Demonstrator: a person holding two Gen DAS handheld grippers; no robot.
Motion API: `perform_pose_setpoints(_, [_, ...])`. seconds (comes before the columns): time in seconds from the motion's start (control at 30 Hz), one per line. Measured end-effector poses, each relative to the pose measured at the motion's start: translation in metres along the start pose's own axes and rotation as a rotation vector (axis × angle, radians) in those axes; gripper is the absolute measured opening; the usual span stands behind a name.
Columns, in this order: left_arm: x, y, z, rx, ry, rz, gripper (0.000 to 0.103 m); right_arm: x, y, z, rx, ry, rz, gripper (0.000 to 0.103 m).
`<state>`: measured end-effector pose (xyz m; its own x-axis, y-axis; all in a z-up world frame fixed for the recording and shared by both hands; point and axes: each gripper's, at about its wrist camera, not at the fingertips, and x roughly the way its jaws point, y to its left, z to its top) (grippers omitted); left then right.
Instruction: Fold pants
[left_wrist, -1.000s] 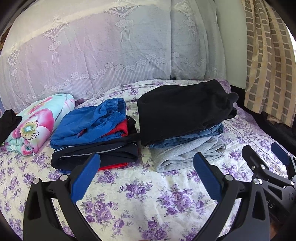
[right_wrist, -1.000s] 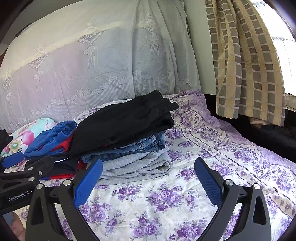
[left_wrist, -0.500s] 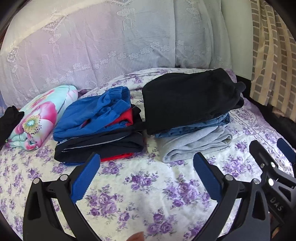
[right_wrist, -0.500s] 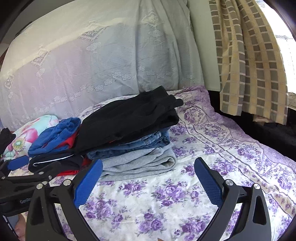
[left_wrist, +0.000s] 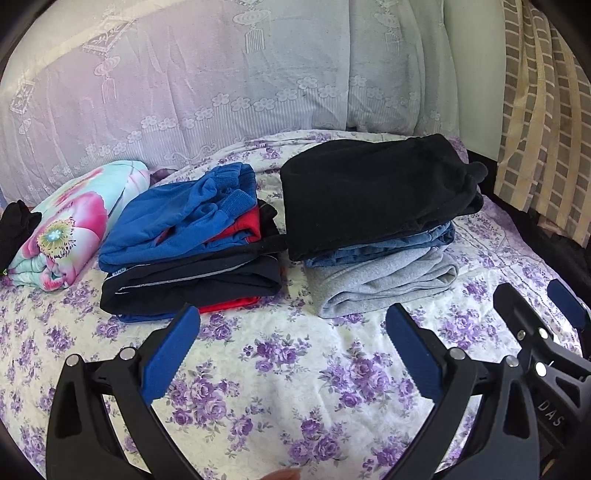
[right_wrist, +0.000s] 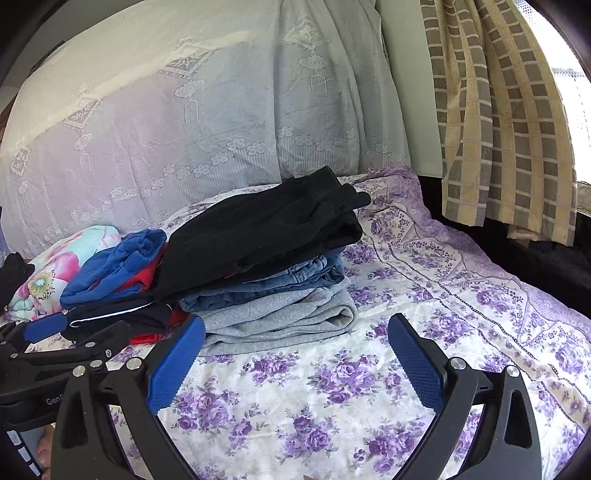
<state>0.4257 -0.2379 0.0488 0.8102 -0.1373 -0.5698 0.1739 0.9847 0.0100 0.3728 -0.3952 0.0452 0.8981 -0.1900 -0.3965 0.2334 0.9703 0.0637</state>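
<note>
Folded black pants (left_wrist: 373, 192) top a stack with blue jeans (left_wrist: 391, 247) and grey sweatpants (left_wrist: 384, 284) on the floral bed. The same stack shows in the right wrist view, black pants (right_wrist: 266, 232) on top. A second pile holds a blue garment (left_wrist: 181, 218), red cloth and dark navy pants (left_wrist: 192, 288). My left gripper (left_wrist: 291, 347) is open and empty above the sheet, in front of both piles. My right gripper (right_wrist: 295, 354) is open and empty in front of the grey sweatpants (right_wrist: 280, 317). The right gripper also shows at the right edge of the left wrist view (left_wrist: 546, 314).
A rolled floral blanket (left_wrist: 70, 225) lies at the left with a black item (left_wrist: 14, 229) beside it. A lace-covered headboard (left_wrist: 221, 74) rises behind. A checked curtain (right_wrist: 498, 110) hangs at the right, beyond the bed's edge (right_wrist: 517, 266). The purple floral sheet (left_wrist: 295, 387) lies under both grippers.
Both grippers have drawn back and tilted down a little, so the piles sit slightly farther off and more sheet shows. Both stay open and empty.
</note>
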Motion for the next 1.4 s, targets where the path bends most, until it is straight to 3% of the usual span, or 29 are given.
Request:
perform_pose_setpoints(1.0, [0.001,0.0,0.0,-0.016,0.019,0.002,0.098,0.001,-0.002,0.0,0.007,0.006,0.005,0.1])
perform_pose_setpoints(1.23, [-0.009,-0.003,-0.001,0.014,-0.064,0.048,0.098,-0.001,-0.002,0.0,0.015,-0.005,0.011,0.1])
perform_pose_setpoints(1.4, [-0.007,-0.002,0.001,0.0,-0.031,0.025,0.098,-0.001,-0.003,0.0,0.022,-0.007,0.005,0.1])
